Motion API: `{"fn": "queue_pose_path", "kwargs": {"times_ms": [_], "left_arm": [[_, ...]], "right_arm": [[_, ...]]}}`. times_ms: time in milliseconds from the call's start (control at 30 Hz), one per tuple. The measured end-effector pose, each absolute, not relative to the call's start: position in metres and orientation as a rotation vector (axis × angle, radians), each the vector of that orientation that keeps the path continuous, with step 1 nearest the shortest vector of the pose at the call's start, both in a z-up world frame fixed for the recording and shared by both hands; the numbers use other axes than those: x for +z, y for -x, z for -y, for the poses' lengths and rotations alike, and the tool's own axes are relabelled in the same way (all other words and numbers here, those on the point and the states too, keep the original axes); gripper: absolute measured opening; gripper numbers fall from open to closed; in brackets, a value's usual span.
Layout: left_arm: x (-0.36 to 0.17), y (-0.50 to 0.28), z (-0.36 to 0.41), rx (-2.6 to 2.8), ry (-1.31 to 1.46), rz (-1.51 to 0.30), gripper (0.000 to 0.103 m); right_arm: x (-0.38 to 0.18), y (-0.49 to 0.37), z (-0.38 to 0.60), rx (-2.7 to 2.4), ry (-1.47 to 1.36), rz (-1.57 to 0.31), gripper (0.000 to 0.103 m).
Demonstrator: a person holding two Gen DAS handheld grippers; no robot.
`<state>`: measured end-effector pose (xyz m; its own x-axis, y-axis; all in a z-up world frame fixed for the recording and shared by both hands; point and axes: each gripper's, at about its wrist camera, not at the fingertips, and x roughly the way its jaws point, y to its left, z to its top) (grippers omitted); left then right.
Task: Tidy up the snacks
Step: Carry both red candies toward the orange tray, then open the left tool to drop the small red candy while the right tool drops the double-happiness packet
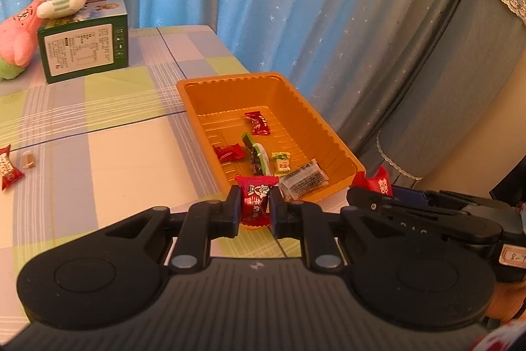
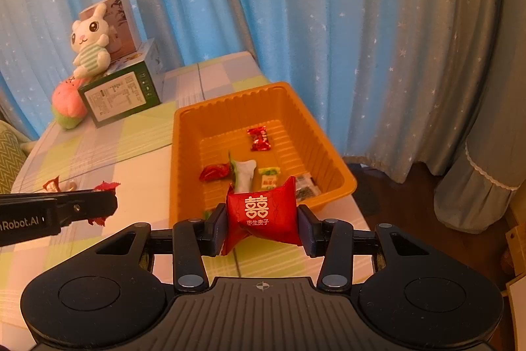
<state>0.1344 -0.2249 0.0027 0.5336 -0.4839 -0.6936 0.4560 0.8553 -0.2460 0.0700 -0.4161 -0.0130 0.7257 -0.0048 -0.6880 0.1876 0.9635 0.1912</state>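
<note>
Left claw [image 1: 255, 209] is clamped on a small red candy [image 1: 255, 198]; a red packet [image 2: 263, 214] is gripped by the right claw [image 2: 263, 227], seemingly just short of the orange tray [image 2: 332, 153] at the tabletop's [image 1: 98, 153] right edge.

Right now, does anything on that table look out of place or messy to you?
Mostly tidy. Two sweets still lie loose on the tablecloth, a red candy and a small tan one, far from the orange tray holding the others. Nothing looks spilled or damaged.
</note>
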Motion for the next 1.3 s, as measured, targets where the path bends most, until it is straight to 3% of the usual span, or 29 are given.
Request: {"fn": "queue_pose_path", "kwargs": {"times_ms": [1067, 1167, 1300], "left_arm": [[-0.047, -0.202, 0.287, -0.586, 0.010, -0.897, 0.016], [-0.051, -0.207, 0.287, -0.582, 0.004, -0.920, 0.028], [-0.051, -0.207, 0.275, -0.565, 0.016, -0.913, 0.029]], "right_arm": [[-0.041, -0.134, 0.453, -0.131, -0.217, -0.785, 0.045], [-0.043, -0.137, 0.453, -0.130, -0.219, -0.789, 0.045], [-0.044, -0.137, 0.454, -0.127, -0.229, -0.794, 0.045]]}}
